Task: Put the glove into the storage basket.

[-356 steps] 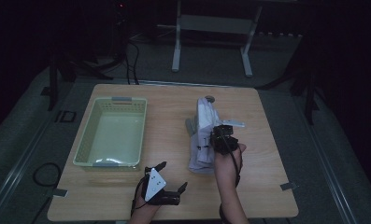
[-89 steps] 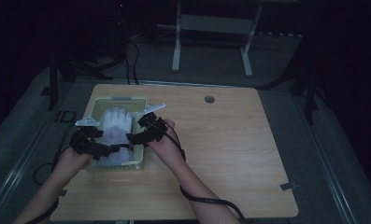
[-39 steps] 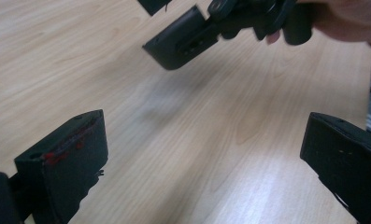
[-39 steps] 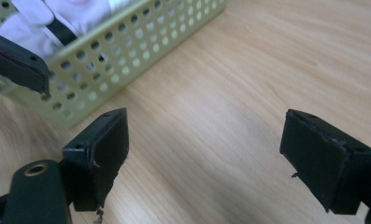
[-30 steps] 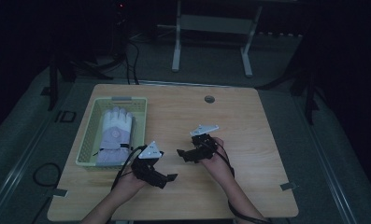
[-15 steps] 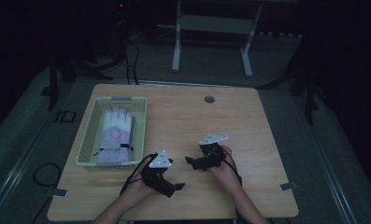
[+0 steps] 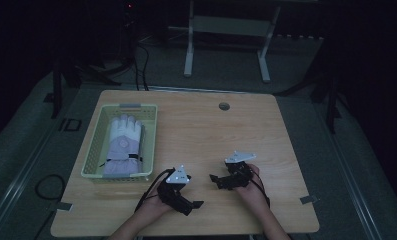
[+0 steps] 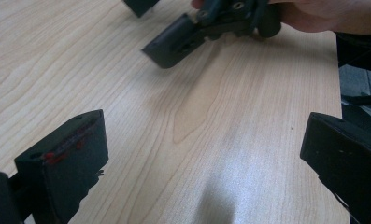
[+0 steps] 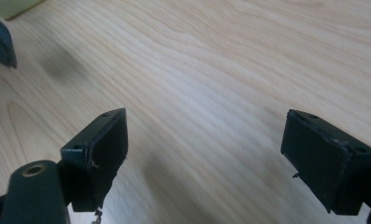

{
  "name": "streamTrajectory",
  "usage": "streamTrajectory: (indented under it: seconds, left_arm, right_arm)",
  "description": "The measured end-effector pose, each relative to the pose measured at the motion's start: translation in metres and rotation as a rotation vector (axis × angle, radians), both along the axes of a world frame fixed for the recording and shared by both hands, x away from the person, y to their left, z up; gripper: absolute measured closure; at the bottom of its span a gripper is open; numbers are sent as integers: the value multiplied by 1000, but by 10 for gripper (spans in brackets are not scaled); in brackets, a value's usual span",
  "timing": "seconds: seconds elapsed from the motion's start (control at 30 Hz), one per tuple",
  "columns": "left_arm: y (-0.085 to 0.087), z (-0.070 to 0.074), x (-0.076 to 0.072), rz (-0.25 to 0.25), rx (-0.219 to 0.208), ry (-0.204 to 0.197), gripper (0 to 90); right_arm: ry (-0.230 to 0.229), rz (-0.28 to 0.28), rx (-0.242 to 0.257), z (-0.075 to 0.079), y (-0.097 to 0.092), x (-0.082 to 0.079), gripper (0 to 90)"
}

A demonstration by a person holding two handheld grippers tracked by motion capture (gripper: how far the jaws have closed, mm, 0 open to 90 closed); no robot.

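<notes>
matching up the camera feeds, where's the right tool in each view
High view: the right tool sits low and right of centre, its jaws pointing toward the picture's left.
Left gripper view: it is at the top centre, seen from across the wood, with its jaws apart.
Right gripper view: its own two black jaws rise from the bottom corners, open.
Shared landmark: the light wooden table lies under it in all three.

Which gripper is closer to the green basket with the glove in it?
The left gripper. It sits just beyond the green basket's near right corner, close to the table's front edge. The right gripper is farther right, near the middle of the table, well away from the basket and the glove.
</notes>
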State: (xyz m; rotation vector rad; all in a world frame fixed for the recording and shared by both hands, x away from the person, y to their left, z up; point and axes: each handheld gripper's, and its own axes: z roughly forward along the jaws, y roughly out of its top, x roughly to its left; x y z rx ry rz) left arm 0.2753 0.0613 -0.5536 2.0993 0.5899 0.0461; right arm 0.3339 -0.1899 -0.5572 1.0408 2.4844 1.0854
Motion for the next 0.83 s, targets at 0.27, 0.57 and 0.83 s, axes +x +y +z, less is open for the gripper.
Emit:
streamTrajectory:
  seconds: [0.27,0.57,0.83]
  left_arm:
    - [-3,-4,-3,1,28,-22,12]
    - [-4,-5,-9,-7,26,-50,12]
    - [-2,-10,-11,1,22,-40,12]
  right_arm:
    - [-7,-23,4,-3,-19,-8,149]
    - [-23,-25,28,-1,-27,-10,144]
    - [-38,-30,25,-2,-29,-10,146]
